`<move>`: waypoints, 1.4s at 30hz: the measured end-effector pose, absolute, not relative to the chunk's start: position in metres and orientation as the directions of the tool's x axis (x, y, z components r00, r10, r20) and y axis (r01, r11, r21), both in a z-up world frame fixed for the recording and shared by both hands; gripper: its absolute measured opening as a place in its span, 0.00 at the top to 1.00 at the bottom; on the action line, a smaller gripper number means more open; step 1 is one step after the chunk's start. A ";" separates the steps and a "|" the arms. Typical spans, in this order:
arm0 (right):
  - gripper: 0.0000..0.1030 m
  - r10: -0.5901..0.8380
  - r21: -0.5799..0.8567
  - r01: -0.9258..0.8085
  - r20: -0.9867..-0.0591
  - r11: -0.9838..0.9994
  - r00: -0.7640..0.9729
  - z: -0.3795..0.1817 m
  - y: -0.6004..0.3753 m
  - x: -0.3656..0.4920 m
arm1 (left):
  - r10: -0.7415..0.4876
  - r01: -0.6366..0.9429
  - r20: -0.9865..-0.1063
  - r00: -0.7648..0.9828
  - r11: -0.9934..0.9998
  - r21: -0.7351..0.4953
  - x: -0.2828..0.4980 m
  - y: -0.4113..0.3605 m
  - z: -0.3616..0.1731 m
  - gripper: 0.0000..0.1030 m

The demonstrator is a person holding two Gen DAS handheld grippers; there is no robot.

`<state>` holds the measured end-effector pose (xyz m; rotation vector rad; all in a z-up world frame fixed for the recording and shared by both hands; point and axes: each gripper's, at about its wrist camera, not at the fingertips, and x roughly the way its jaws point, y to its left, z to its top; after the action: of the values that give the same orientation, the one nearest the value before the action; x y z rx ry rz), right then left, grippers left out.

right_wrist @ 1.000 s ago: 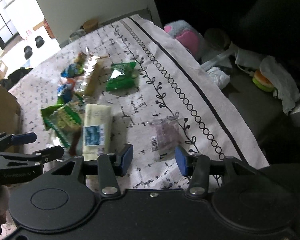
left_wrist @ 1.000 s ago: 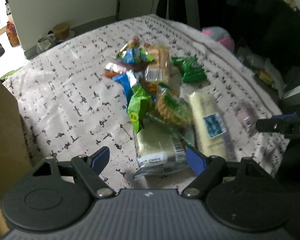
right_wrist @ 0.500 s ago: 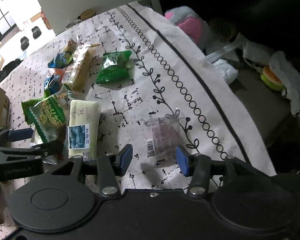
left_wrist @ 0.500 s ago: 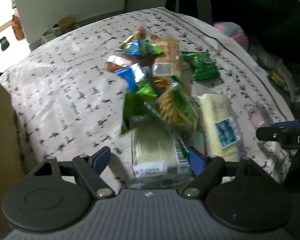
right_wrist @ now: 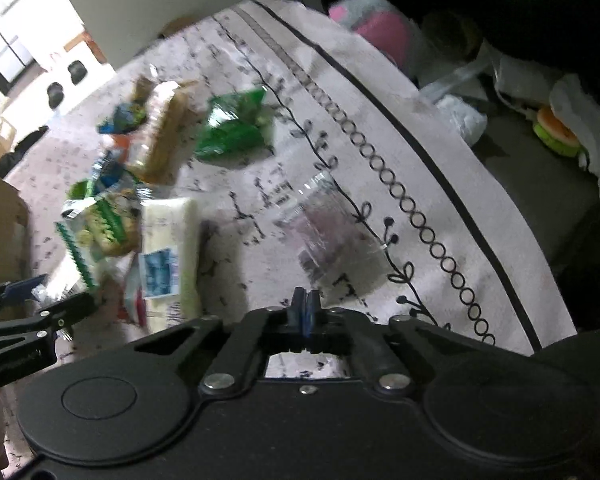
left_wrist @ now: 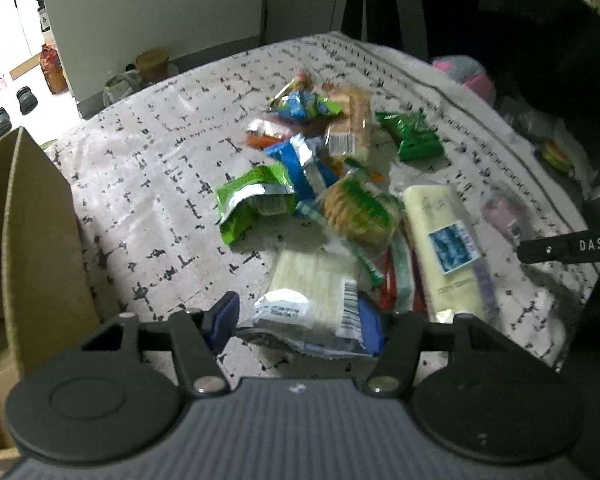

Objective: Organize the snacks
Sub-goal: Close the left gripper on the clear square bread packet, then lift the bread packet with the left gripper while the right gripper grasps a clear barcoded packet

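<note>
Blur softens the clear pouch (right_wrist: 332, 236) lying just beyond the right tongs (right_wrist: 305, 308), whose jaws meet on nothing. Only the left view shows the left tongs (left_wrist: 296, 320) closing around a pale wrapped snack (left_wrist: 312, 292) at the near edge of the snack pile (left_wrist: 332, 184) on the patterned cloth (left_wrist: 148, 184), beside a cut-off cardboard box (left_wrist: 28, 240).

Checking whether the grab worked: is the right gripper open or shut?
Shut. The right gripper has its blue pads pressed together; the clear packet lies just beyond them, apparently not between.
</note>
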<state>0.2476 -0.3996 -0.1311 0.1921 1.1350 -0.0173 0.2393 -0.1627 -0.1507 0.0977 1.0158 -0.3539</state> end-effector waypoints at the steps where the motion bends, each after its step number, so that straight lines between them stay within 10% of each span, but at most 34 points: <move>1: 1.00 0.103 0.162 0.100 -0.893 0.982 0.439 -0.128 -0.398 0.245 | -0.249 0.334 -0.841 0.481 0.938 -0.086 0.237 -0.161 -0.148 0.45; 20: 1.00 0.183 0.265 0.091 -0.839 0.960 0.513 -0.112 -0.397 0.229 | -0.244 0.339 -0.857 0.454 0.937 -0.087 0.223 -0.148 -0.144 0.50; 22: 0.93 0.131 0.193 0.070 -0.847 0.979 0.515 -0.108 -0.390 0.235 | -0.231 0.353 -0.855 0.465 0.934 -0.060 0.222 -0.153 -0.145 0.36; 24: 0.42 0.077 0.134 0.072 -0.848 0.988 0.524 -0.105 -0.389 0.241 | -0.215 0.366 -0.847 0.487 0.930 -0.026 0.220 -0.159 -0.144 0.18; 26: 0.23 0.032 0.100 0.090 -0.824 0.991 0.566 -0.100 -0.394 0.245 | -0.213 0.403 -0.833 0.510 0.915 0.013 0.218 -0.167 -0.143 0.12; 42: 0.24 -0.022 -0.030 -0.013 -0.906 0.999 0.423 -0.143 -0.390 0.289 | -0.131 0.301 -0.871 0.474 0.953 0.021 0.233 -0.158 -0.173 0.31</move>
<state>0.2893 -0.3897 -0.1427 -0.0344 1.1345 -0.0059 0.2334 -0.1581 -0.1729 0.1801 1.0451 -0.2662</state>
